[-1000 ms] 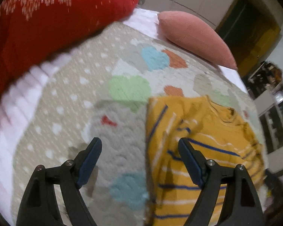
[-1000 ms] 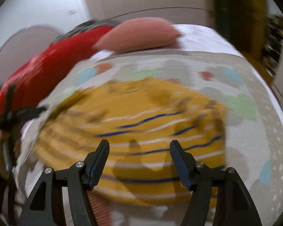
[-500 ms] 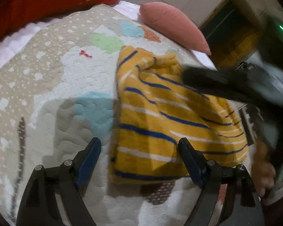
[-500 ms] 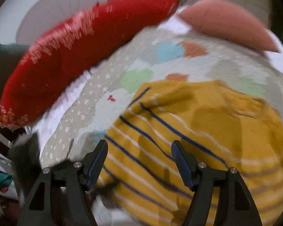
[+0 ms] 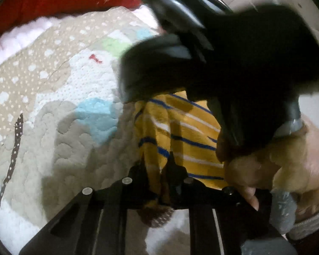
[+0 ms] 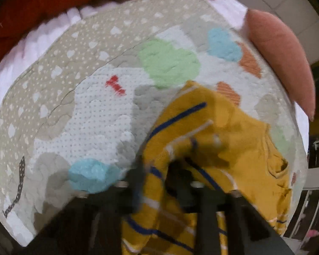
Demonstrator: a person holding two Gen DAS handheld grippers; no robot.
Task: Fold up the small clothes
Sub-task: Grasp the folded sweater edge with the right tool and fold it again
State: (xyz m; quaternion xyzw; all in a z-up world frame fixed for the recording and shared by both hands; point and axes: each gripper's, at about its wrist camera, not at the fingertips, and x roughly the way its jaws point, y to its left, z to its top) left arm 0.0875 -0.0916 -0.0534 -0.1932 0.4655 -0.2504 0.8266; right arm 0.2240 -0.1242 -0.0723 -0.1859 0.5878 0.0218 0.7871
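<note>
A yellow striped shirt [image 6: 234,127] is spread on a patchwork quilt [image 6: 95,110] on the bed, its near edge pinched by the closed jaws of both the left gripper [image 5: 159,182] and right gripper [image 6: 157,180].

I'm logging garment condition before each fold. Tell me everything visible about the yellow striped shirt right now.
The yellow striped shirt is a small mustard knit with thin blue and white stripes and a ribbed neckline at its far right. It lies crumpled, partly lifted off the patterned quilt. Its near edge is bunched and pinched in the left claw and in the right claw, both shut on the fabric. The rest trails on the quilt toward the pink pillow without touching it.
</note>
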